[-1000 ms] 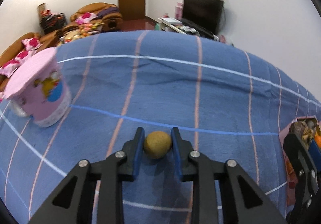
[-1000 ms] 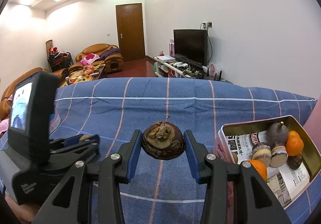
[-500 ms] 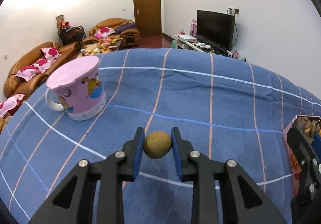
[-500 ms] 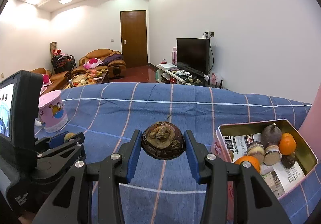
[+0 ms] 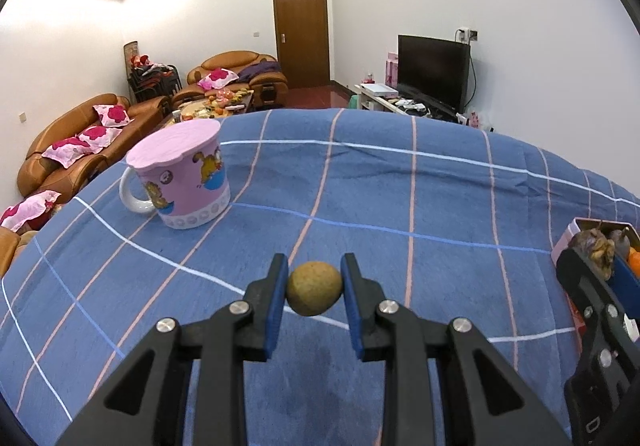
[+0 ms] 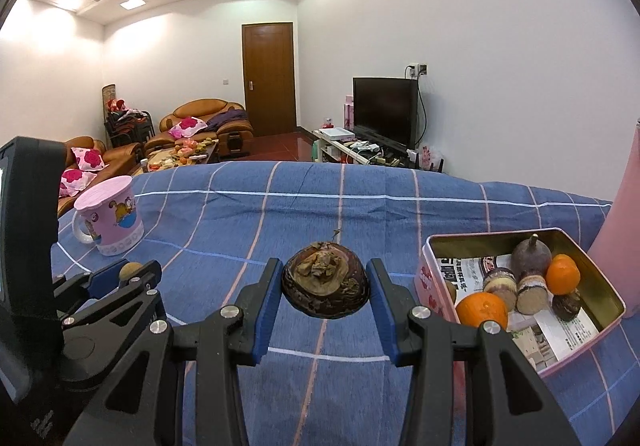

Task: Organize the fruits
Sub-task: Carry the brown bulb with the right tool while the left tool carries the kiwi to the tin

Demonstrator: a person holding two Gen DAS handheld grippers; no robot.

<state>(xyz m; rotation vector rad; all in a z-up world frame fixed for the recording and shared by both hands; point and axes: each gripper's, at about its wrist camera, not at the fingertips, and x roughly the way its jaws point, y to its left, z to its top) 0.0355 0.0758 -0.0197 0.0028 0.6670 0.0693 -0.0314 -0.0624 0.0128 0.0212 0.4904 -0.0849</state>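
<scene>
Tan round fruit pinched in left gripper fingers above blue checked surface; right gripper clamps dark brown husked fruit, near pink tin. Small rounded contact: either could roll free, miss tin.

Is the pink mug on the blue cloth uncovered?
No, a pink lid sits flat across the top of the pink mug.
</scene>
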